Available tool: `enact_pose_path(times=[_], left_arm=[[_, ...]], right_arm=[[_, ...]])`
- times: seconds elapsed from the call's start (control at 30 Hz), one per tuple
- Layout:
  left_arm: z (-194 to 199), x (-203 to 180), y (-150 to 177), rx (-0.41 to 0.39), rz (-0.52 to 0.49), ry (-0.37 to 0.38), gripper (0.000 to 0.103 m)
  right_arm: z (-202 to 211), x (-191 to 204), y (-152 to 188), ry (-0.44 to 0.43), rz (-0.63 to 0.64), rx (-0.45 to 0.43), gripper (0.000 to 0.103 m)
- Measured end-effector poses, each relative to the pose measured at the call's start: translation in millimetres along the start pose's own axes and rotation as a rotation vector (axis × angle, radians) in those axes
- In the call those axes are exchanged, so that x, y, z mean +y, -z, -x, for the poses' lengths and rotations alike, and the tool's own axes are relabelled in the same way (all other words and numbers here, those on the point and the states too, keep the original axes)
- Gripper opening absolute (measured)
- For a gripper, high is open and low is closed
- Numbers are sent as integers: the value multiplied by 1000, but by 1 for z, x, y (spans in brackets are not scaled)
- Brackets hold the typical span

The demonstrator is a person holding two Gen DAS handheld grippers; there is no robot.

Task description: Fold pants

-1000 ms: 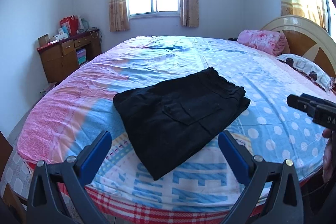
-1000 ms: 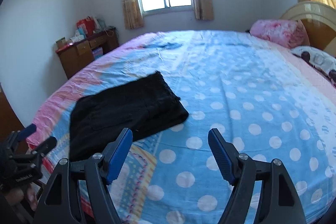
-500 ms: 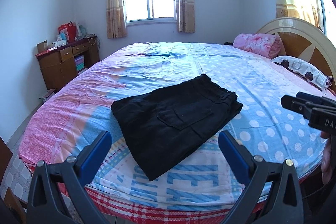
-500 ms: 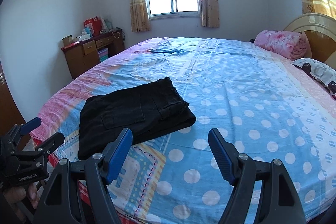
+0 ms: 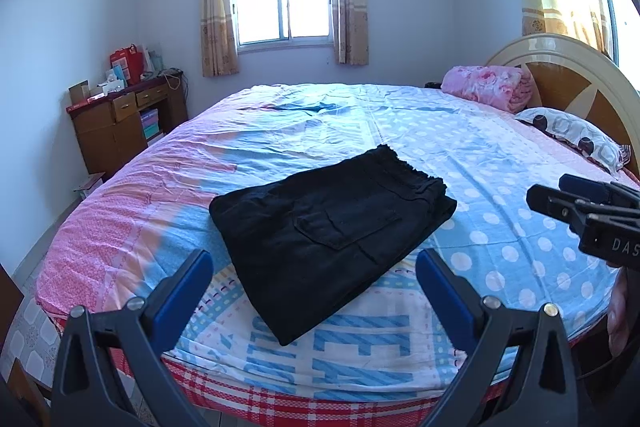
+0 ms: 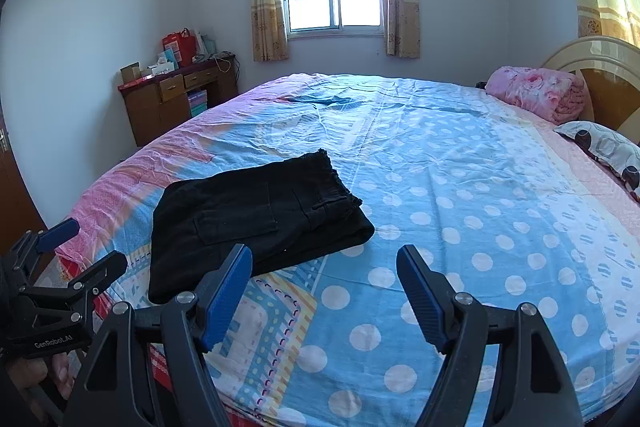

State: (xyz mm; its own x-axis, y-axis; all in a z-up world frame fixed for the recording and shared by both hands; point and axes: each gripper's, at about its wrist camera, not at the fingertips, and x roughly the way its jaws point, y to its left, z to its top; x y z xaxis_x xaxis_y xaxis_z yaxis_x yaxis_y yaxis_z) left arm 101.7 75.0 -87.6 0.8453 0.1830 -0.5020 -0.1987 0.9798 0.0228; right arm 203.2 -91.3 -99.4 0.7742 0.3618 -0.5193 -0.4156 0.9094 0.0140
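Observation:
The black pants [image 5: 328, 231] lie folded into a compact rectangle on the bed, a back pocket facing up, near the bed's front edge. My left gripper [image 5: 313, 259] hangs open in front of them, off the cloth, with nothing between its blue pads. In the right wrist view the pants [image 6: 256, 219] sit left of centre. My right gripper [image 6: 324, 255] is open and empty too, just right of the pants and above the sheet. Each gripper shows in the other's view: the right gripper [image 5: 548, 189] at the far right, the left gripper [image 6: 96, 243] at the far left, held by a hand.
The patterned bed sheet [image 5: 500, 187] covers a wide bed. A rolled pink blanket [image 5: 486, 87] and a pillow [image 5: 576, 139] lie by the headboard [image 5: 568, 67] at the right. A wooden desk [image 5: 120, 123] with boxes stands by the left wall, under the window [image 5: 284, 3].
Both views have drawn back slightly from the bed and tipped up, so more of the room and the bed's front edge shows. The pants lie as before. Both grippers stay open.

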Motion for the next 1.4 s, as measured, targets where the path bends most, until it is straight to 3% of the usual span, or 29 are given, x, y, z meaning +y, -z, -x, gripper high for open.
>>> enact_pose_path(times=[1.4], left_arm=[[10,0,-6,-25,8,0,103]], right_arm=[[12,-3,-4,23,26,-40,76]])
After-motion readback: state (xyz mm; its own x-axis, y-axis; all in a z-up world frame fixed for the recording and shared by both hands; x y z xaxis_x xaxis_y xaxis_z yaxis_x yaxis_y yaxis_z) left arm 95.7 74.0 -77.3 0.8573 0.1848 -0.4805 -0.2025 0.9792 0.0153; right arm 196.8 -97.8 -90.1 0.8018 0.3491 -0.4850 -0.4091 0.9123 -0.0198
